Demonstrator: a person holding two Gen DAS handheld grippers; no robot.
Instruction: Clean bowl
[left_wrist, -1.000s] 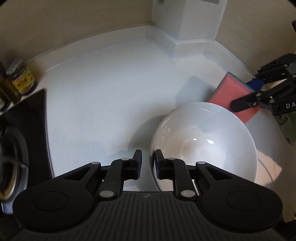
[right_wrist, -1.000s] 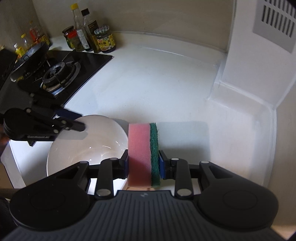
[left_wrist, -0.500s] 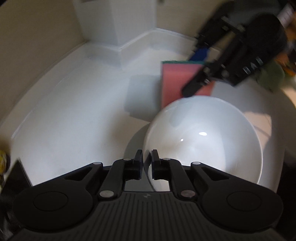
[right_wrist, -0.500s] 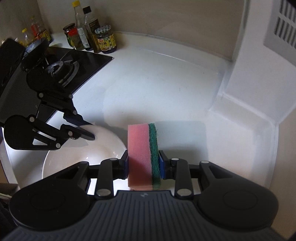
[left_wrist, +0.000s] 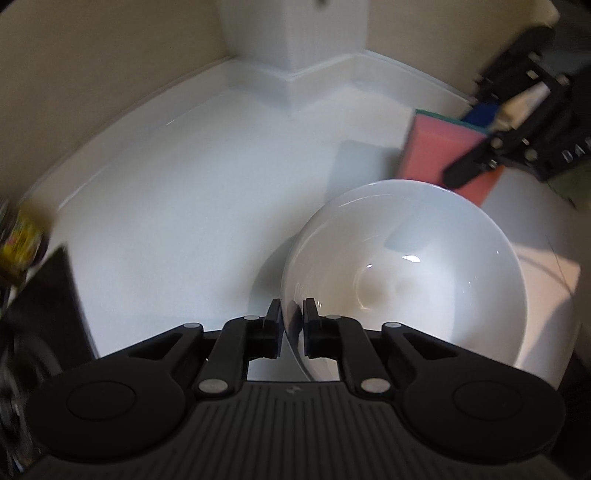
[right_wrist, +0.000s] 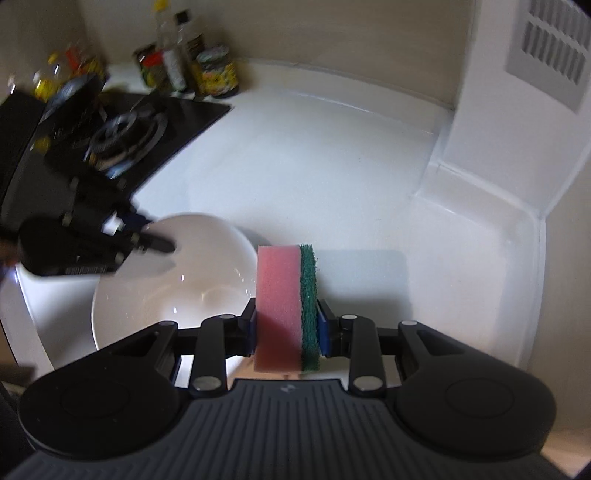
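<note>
Holding stage: left gripper (left_wrist: 291, 328) apparently clamped on glossy white ceramic bowl (left_wrist: 424, 273) rim, right gripper (right_wrist: 286, 326) squeezing pink-and-green sponge (right_wrist: 286, 306); next, swing into bowl, scrub

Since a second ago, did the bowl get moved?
Yes. In the right wrist view the bowl now sits closer to the stove, its rim lifted by the left gripper, while the sponge waits beside it.

Glossy white bowl (left_wrist: 424, 258), porous pink sponge (right_wrist: 279, 295) with rough green scouring face.
</note>
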